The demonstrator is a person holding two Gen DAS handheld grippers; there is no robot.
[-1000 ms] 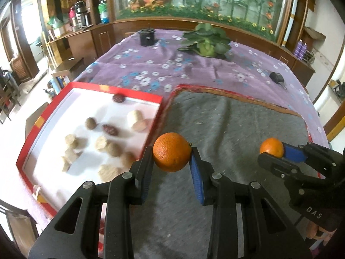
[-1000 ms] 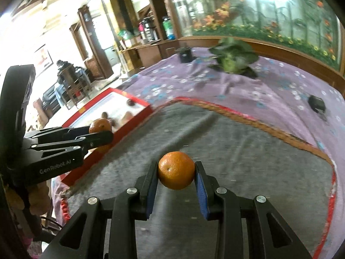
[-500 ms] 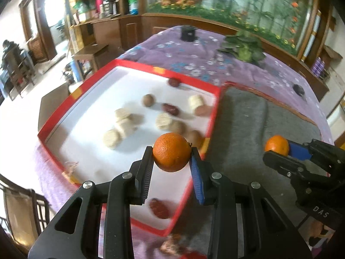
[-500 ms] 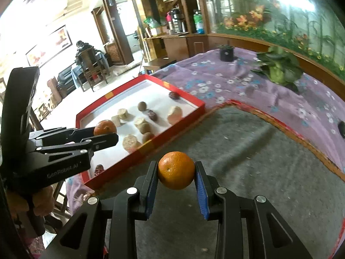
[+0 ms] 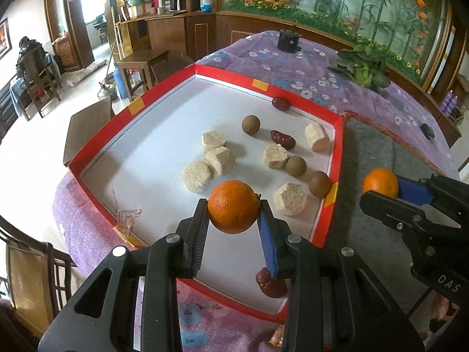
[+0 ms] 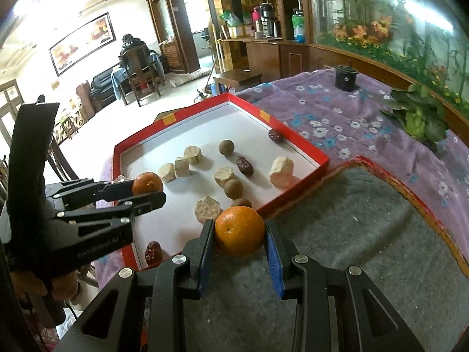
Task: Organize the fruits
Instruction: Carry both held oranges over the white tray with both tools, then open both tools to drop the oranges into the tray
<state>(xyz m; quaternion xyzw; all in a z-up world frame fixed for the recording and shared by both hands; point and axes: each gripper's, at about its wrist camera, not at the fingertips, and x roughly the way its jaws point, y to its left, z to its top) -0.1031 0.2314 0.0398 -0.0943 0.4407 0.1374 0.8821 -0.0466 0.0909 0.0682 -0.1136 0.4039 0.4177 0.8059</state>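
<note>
Holding one orange in each gripper, we hang above the desk with both pairs of fingers closed narrow on fruit. Our left gripper (image 5: 234,220) clamps an orange (image 5: 234,206) between its two fingers, and this fruit sits in the air over the near part of the red tray (image 5: 102,143), above its white floor. Our right gripper (image 6: 239,242) clamps a second orange (image 6: 239,231) the same way, and it hangs over the grey mat (image 6: 366,234), just beside the tray's right wall. In the left wrist view the right gripper shows at the right edge with its orange over the mat; in the right wrist view the left gripper shows at the left edge with its orange over the tray.

The tray lies toward the left edge of the desk, on a purple flowered cloth (image 5: 307,67), and its right wall touches the mat. Inside it lie several pale cut chunks (image 5: 215,140), three small brown round fruits (image 5: 251,124) and dark red dates (image 5: 282,139). One date (image 5: 280,103) rests against the tray's far wall, and another (image 5: 271,283) lies near the tray's near right corner, partly hidden behind a left finger. A green leafy plant (image 5: 363,67) and a small black cylinder (image 5: 288,41) stand toward the far edge of the desk, well apart from the tray.
</note>
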